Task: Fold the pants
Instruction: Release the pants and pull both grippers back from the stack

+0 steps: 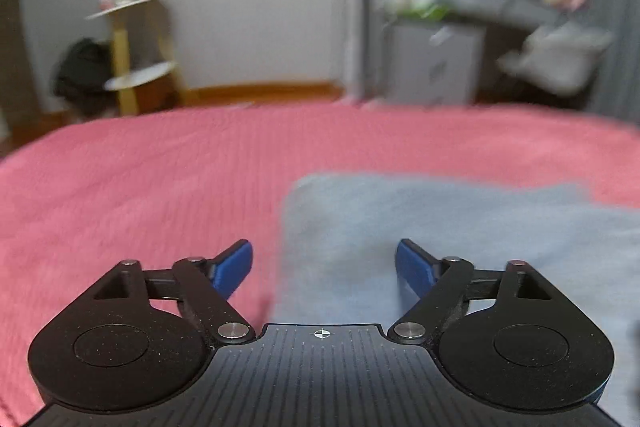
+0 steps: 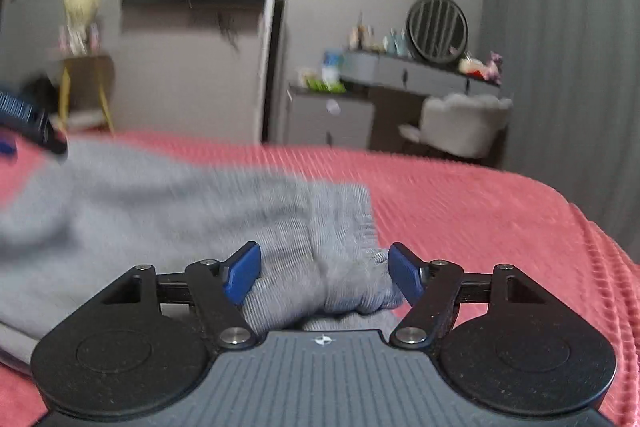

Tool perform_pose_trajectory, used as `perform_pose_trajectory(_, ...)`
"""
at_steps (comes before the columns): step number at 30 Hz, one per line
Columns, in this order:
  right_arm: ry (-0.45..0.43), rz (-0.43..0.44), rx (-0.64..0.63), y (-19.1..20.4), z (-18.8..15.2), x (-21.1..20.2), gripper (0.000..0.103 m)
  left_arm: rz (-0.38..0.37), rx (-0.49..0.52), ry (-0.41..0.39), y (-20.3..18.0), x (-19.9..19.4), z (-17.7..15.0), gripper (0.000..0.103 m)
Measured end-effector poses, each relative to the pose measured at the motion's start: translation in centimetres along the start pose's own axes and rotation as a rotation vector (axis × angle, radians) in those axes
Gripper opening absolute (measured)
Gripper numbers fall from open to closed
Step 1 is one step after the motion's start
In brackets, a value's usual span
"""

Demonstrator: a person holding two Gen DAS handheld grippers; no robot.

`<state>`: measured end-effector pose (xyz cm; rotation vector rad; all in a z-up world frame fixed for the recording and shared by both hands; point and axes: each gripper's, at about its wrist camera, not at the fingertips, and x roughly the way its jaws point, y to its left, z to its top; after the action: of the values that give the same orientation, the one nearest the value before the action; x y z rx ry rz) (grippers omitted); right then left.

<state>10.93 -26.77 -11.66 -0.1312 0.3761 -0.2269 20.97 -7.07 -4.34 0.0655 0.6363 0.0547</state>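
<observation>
On the pink bedspread point(image 1: 140, 187), both jaws spread; only the right gripper point(image 2: 325, 273) view shows gray pants point(image 2: 180, 203) bunched between them.

pants point(image 2: 168, 203) on bed point(image 2: 480, 211)

Both wrist views are dim and flatly lit, with no clear light source, hard shadows or glare. Motion blur smears everything beyond the fingers, most heavily in the left view, while the near gripper parts stay sharp. Fisheye distortion bends the edges, and the corners fall dark.
</observation>
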Motion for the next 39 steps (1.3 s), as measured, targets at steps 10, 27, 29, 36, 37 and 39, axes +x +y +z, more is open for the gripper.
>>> perform_pose_trajectory(10,0.057,0.095,0.259,-3.3,-2.3,0.9,0.096,-0.134,-0.017,0.073,3.9,-2.7,-4.6,0.097)
perform_pose_trajectory(27,0.152,0.009,0.219,-3.1,-1.1,-6.9,0.099,-0.152,-0.094,0.235,4.2,-13.5,-15.1,0.096)
perform_pose_trajectory(29,0.124,-0.022,0.250,-3.3,-1.0,-8.0,0.099,-0.159,-0.064,0.223,4.0,-14.4,-15.0,0.096)
perform_pose_trajectory(36,0.232,0.055,0.354,-3.8,-0.9,-11.0,0.099,-0.203,-0.101,0.200,4.4,-16.6,-15.5,0.096)
perform_pose_trajectory(37,0.226,0.062,0.322,-3.3,-0.8,-11.6,0.099,-0.201,-0.095,0.199,4.3,-16.8,-15.6,0.096)
perform_pose_trajectory(39,0.235,0.091,0.250,-2.1,-0.6,-12.4,0.099,-0.201,-0.083,0.193,4.0,-17.0,-15.5,0.096)
